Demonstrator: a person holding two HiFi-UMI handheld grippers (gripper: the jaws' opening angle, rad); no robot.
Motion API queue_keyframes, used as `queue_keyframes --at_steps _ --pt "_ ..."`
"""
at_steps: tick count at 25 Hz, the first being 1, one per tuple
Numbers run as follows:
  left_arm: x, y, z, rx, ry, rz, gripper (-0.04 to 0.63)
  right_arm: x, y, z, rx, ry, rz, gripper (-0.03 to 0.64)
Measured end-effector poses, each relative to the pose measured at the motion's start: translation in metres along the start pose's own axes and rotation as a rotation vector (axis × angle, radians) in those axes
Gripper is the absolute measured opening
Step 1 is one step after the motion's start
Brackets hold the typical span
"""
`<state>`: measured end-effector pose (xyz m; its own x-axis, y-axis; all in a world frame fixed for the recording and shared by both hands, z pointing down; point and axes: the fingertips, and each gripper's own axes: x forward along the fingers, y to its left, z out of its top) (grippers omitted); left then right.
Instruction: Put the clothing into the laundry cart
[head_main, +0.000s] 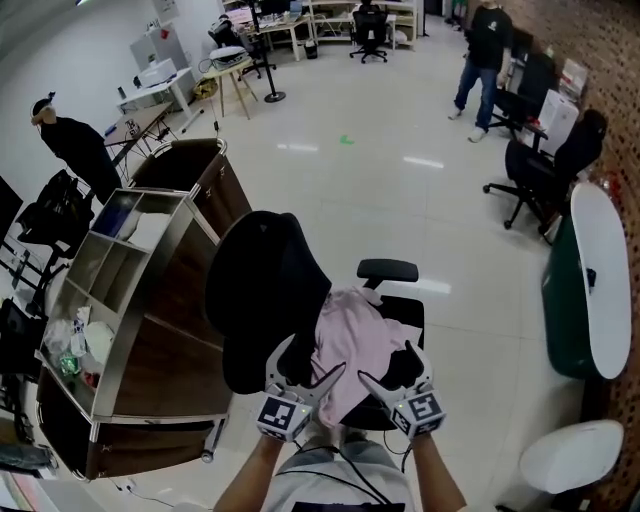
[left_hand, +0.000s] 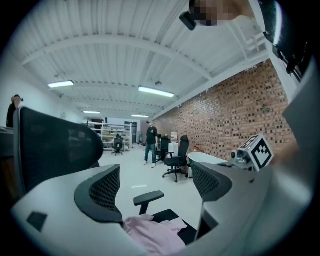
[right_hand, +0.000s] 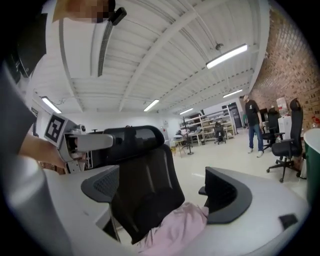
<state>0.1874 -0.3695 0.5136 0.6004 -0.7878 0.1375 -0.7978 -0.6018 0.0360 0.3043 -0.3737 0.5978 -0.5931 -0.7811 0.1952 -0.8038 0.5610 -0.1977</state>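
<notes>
A pink garment (head_main: 352, 345) lies crumpled on the seat of a black office chair (head_main: 265, 290). Both grippers hover just in front of it, close to the person's body. My left gripper (head_main: 308, 365) is open at the garment's left edge, with the cloth (left_hand: 155, 235) low between its jaws and untouched. My right gripper (head_main: 390, 365) is open at the garment's right edge; the cloth (right_hand: 175, 230) lies below its jaws, against the chair back (right_hand: 145, 185). The laundry cart (head_main: 170, 300), brown with a metal frame and shelves, stands left of the chair.
One person (head_main: 488, 60) stands on the floor at the back right, and another (head_main: 70, 145) stands at the left beside the cart. More black chairs (head_main: 540, 170) and a white-topped table (head_main: 600, 280) line the right wall. Desks fill the far end.
</notes>
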Motion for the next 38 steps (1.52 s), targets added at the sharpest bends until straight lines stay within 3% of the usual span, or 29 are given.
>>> queue_keyframes --at_steps 4,11,17,22,27,29,33,37,38 --pt "0.013 -0.005 -0.041 -0.041 0.04 -0.094 0.439 0.035 -0.008 -0.08 -0.008 0.207 0.044 0.552" --pt "0.056 0.024 -0.14 -0.067 0.172 -0.074 0.44 0.106 -0.054 -0.227 0.005 0.507 0.069 0.552" --pt "0.087 0.045 -0.216 -0.089 0.239 -0.068 0.44 0.166 -0.115 -0.353 0.107 0.658 -0.01 0.577" --pt "0.098 0.043 -0.263 -0.1 0.29 -0.124 0.44 0.195 -0.146 -0.447 0.244 0.816 -0.136 0.629" --pt "0.094 0.038 -0.292 -0.129 0.335 -0.146 0.44 0.231 -0.127 -0.499 0.367 0.887 -0.144 0.635" --pt "0.091 0.036 -0.296 -0.147 0.346 -0.144 0.44 0.241 -0.122 -0.516 0.411 0.881 -0.204 0.63" --pt "0.085 0.037 -0.297 -0.172 0.348 -0.132 0.44 0.247 -0.131 -0.53 0.306 0.893 -0.362 0.601" --pt "0.078 0.045 -0.302 -0.198 0.362 -0.107 0.44 0.253 -0.129 -0.545 0.287 0.884 -0.366 0.573" --pt "0.077 0.047 -0.303 -0.195 0.36 -0.104 0.44 0.253 -0.128 -0.542 0.281 0.877 -0.346 0.53"
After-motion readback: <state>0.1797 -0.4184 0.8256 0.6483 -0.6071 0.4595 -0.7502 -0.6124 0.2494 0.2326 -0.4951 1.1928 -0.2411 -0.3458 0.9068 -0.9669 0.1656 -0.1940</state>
